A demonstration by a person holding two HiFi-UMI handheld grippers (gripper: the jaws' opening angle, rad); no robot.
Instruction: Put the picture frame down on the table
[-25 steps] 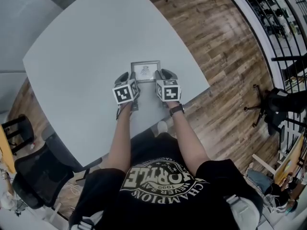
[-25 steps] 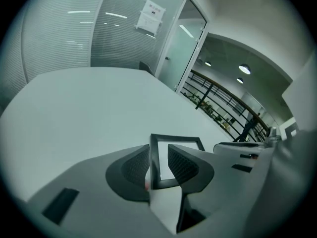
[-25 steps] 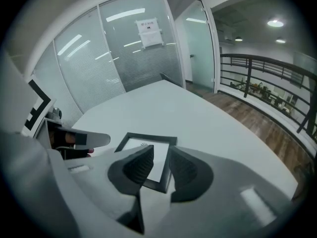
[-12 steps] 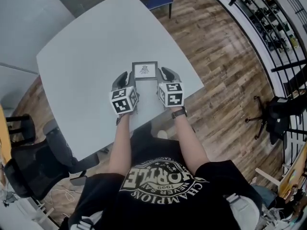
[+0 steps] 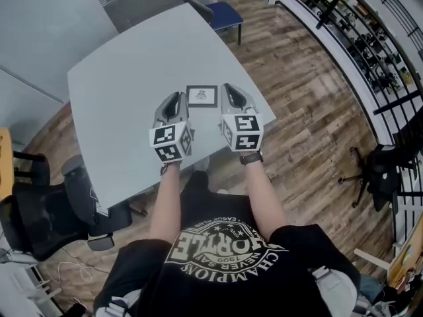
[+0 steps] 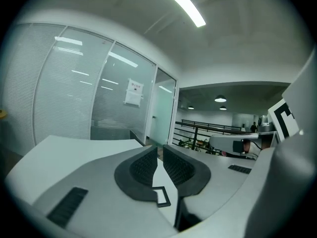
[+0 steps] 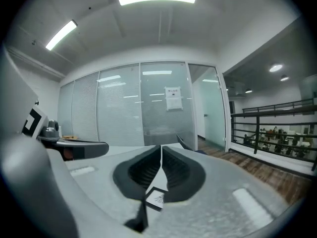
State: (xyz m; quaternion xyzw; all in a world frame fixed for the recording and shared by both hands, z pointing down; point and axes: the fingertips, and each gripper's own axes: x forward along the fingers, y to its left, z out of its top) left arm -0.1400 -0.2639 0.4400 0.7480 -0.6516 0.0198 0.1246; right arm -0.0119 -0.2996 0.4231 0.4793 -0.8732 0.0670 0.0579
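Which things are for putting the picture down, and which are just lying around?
For the job:
picture frame, lying flat
table
left gripper
right gripper

Just lying about:
blue chair at the table's far side
black office chair on the person's left

Bright, even light; strong fisheye edges
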